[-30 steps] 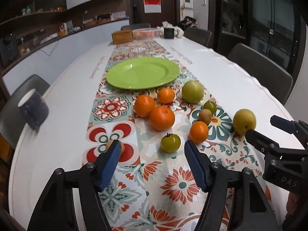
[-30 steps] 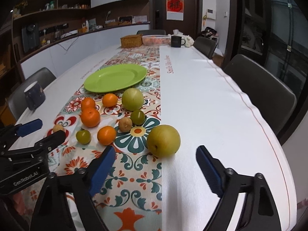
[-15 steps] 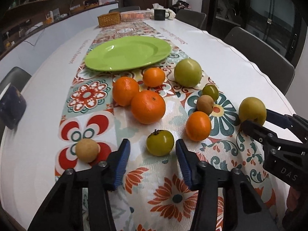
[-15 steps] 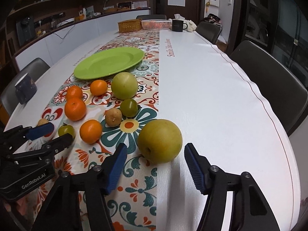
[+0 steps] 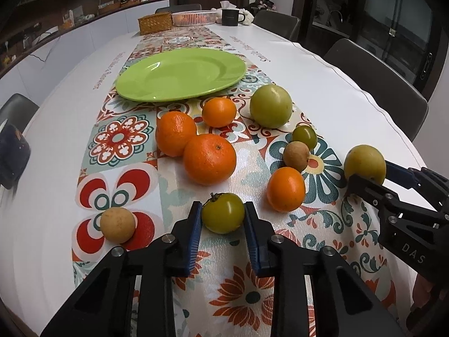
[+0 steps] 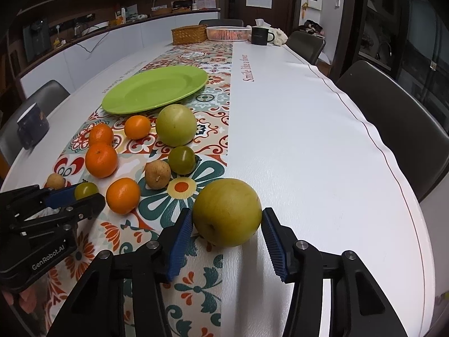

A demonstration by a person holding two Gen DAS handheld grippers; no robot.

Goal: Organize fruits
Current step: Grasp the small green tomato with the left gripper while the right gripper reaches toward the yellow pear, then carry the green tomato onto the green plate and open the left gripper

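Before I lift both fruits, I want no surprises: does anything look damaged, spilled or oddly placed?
Nothing stands out. The fruits sit whole on the table runner, the green plate lies flat, and nothing is spilled.

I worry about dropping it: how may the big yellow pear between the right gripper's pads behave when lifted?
The pear looks round and smooth, so it could slip or roll. It seems heavy, being wider than the closing right gripper pads are tall.
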